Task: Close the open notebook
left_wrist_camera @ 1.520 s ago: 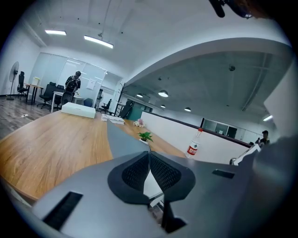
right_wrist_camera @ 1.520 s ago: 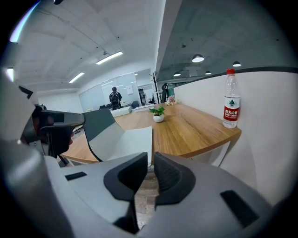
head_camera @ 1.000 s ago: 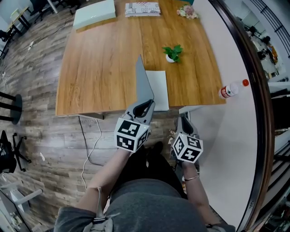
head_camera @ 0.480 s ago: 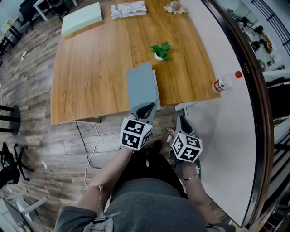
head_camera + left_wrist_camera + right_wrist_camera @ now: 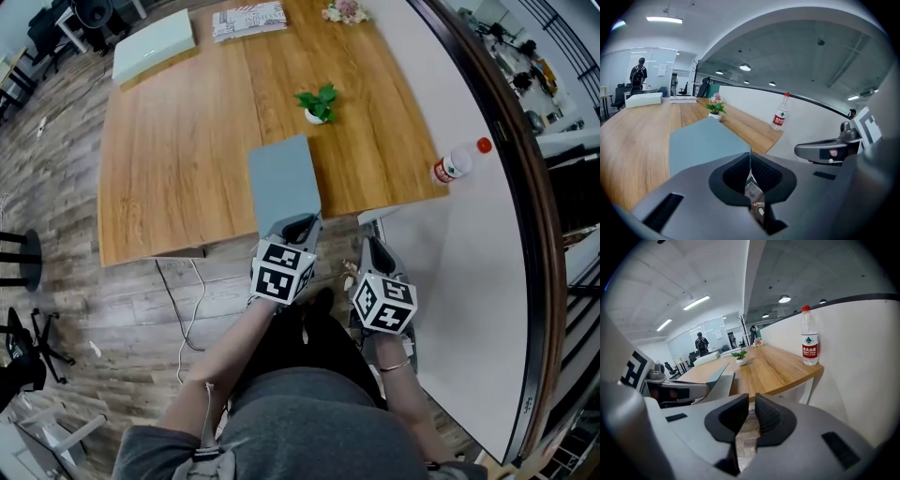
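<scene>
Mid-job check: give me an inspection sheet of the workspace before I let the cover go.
Surface: wooden table, notebook at its near edge.
Job's things: grey notebook, cover nearly down, not yet flat on the pages.
Clutter: potted plant, white box, magazine, flowers on the table; water bottle on the white surface beside it.
Grippers: left gripper shut on the cover's near edge; right gripper off the table, jaws slightly apart, empty.
Cables: one cable on the floor.
Surroundings: stool; a person far off.

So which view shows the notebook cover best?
Head view: grey cover broadside from above, left gripper at its near edge. Left gripper view shows it foreshortened; right gripper view only edge-on, tilted above the pages.
</scene>
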The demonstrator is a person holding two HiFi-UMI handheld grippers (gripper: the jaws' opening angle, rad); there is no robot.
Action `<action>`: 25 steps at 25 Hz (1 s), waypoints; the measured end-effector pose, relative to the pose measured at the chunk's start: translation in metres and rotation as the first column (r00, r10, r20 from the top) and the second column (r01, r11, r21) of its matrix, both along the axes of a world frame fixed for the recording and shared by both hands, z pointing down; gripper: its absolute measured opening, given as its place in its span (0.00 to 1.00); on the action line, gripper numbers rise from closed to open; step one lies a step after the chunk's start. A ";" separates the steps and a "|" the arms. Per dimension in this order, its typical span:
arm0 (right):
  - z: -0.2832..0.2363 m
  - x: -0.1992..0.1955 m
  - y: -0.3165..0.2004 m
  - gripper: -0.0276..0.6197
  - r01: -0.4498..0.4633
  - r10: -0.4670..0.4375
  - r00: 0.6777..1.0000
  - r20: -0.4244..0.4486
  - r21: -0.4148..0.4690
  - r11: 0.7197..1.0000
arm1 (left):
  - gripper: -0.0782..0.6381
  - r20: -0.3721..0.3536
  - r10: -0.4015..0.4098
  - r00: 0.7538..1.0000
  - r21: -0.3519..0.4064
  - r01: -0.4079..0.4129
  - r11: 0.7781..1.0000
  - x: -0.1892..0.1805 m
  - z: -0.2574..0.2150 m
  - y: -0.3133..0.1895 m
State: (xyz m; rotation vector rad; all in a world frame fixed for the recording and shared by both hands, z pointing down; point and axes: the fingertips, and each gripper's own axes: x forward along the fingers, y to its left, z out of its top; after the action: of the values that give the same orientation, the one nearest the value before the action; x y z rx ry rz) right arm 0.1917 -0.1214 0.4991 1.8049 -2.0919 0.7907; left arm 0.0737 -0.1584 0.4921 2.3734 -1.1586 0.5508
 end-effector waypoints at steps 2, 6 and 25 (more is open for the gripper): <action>0.000 0.002 0.000 0.12 -0.004 0.004 1.000 0.002 -0.001 1.000 | 0.15 0.018 0.007 1.000 -0.008 -0.007 1.000 0.002 0.004 -0.001; 0.001 0.006 0.001 0.12 -0.011 0.011 1.000 0.007 -0.006 1.000 | 0.15 0.043 0.013 0.999 -0.033 -0.012 0.999 0.005 0.014 -0.001; 0.012 0.026 0.009 0.12 -0.043 0.044 0.999 0.027 -0.043 0.998 | 0.15 0.138 0.019 0.990 -0.100 -0.005 0.995 0.011 0.049 -0.005</action>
State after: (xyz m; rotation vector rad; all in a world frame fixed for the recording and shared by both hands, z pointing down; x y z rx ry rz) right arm 0.2179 -0.1126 0.5115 1.8328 -2.0433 0.8696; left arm 0.0845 -0.1629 0.5413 2.2893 -1.1484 0.7709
